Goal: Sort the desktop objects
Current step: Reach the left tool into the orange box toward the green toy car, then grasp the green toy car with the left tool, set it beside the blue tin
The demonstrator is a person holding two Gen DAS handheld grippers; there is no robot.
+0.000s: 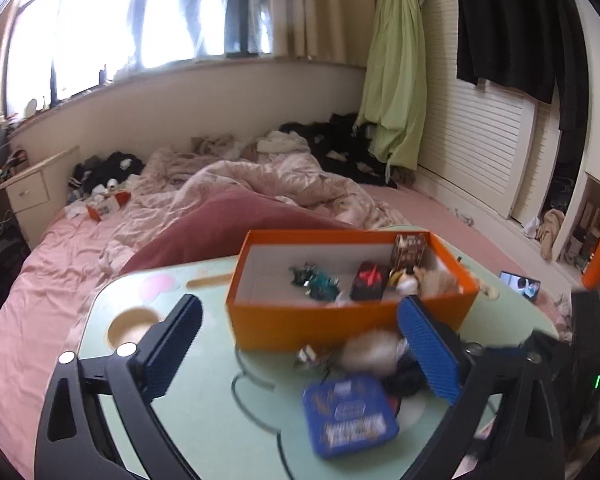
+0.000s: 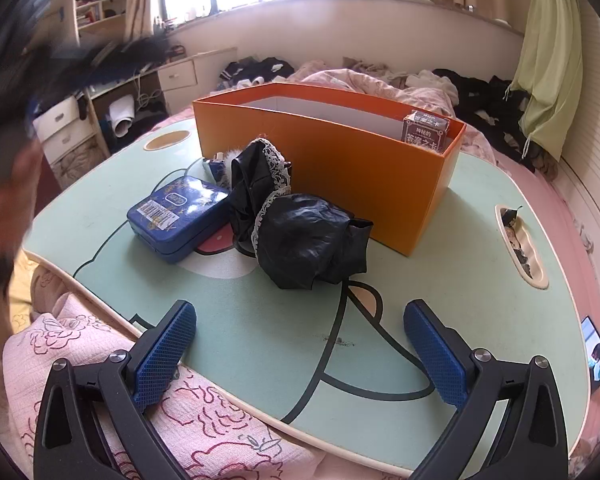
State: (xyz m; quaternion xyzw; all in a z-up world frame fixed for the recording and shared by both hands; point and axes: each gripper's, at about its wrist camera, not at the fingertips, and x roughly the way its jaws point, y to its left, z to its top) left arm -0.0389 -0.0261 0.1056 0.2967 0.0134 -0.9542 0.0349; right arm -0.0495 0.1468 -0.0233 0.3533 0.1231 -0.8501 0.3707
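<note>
Both our grippers, left (image 1: 300,354) and right (image 2: 300,354), spread their knurled blue fingers (image 2: 162,354) wide, holding nothing. Beyond, a crumpled black lace-trimmed cloth (image 2: 300,232) and rectangular blue tin (image 2: 178,216) lie on the mint desk (image 2: 260,340) beside the orange cardboard box (image 2: 340,184).

I see my right gripper (image 2: 300,344) with its 2 blue-padded fingers (image 2: 162,354) spread wide, empty, low over the green lap table (image 2: 260,340). Ahead, a black lace-trimmed cloth (image 2: 300,236) lies against the orange box (image 2: 340,176); a blue tin (image 2: 178,216) touches its left side.
</note>
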